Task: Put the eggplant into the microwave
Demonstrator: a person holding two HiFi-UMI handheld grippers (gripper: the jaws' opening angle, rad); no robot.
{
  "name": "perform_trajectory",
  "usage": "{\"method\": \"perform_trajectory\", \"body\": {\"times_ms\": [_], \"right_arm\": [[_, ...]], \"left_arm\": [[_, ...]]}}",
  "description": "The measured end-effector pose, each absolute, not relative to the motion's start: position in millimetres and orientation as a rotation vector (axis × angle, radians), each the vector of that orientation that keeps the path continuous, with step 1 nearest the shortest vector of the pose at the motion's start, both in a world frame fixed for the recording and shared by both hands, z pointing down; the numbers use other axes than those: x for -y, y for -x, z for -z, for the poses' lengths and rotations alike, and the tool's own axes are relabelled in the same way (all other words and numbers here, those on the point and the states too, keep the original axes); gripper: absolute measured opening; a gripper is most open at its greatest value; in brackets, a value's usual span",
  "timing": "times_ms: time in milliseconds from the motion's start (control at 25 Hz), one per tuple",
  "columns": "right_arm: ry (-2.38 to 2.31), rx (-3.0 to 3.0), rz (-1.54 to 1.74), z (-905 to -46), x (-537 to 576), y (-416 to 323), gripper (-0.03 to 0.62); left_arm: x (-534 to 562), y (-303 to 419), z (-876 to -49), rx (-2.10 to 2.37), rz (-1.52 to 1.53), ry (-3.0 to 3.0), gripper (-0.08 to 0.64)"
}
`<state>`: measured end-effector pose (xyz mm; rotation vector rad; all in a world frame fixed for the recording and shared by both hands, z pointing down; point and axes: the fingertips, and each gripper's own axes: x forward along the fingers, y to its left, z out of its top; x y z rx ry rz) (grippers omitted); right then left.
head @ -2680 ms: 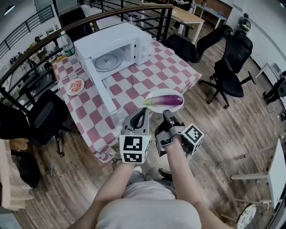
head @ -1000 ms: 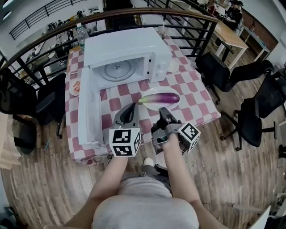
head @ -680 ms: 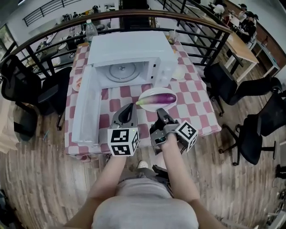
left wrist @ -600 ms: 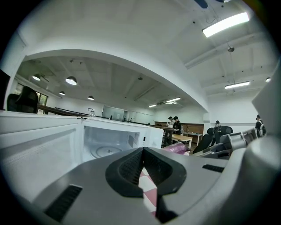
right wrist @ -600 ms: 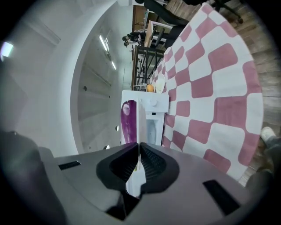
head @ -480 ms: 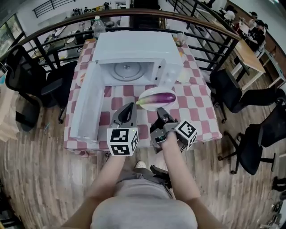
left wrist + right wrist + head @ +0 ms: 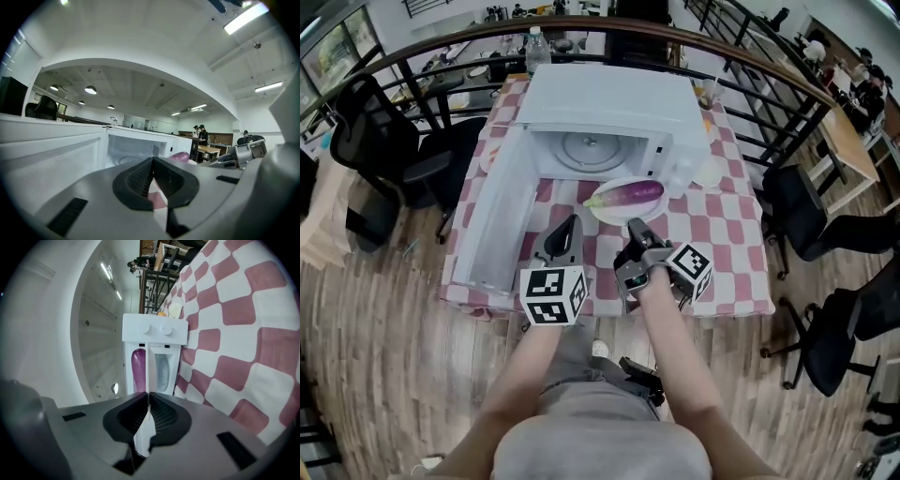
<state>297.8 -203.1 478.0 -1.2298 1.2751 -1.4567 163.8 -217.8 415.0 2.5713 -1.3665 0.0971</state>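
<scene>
A purple eggplant (image 7: 628, 194) lies on a white plate (image 7: 605, 214), held just in front of the open white microwave (image 7: 609, 103). My right gripper (image 7: 635, 225) is shut on the plate's near rim. In the right gripper view the rim (image 7: 148, 376) runs edge-on between the jaws, with the eggplant (image 7: 138, 371) beside it and the microwave (image 7: 154, 329) ahead. My left gripper (image 7: 569, 225) is shut and empty, to the left of the plate over the checked cloth. Past its tips (image 7: 152, 159) the left gripper view shows the microwave cavity (image 7: 131, 150) and the eggplant (image 7: 180, 156).
The microwave door (image 7: 492, 220) swings out to the left, toward the table's front edge. A water bottle (image 7: 536, 39) stands behind the microwave, with a cup (image 7: 708, 92) and a small white dish (image 7: 710, 172) on its right. A plate of food (image 7: 487, 155) sits left. Office chairs (image 7: 412, 159) and a railing surround the table.
The microwave and table have swung to face me squarely. Both grippers have moved forward, and the plate with the eggplant now sits close to the microwave's opening.
</scene>
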Motion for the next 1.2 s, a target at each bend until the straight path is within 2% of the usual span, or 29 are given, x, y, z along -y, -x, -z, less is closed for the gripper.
{"method": "perform_trajectory", "body": {"times_ms": [1200], "right_arm": [[1.153, -1.359, 1.441, -521, 337, -275, 0.035]], "left_arm": [[328, -165, -449, 1.37, -0.046, -2.627, 0.003]]}}
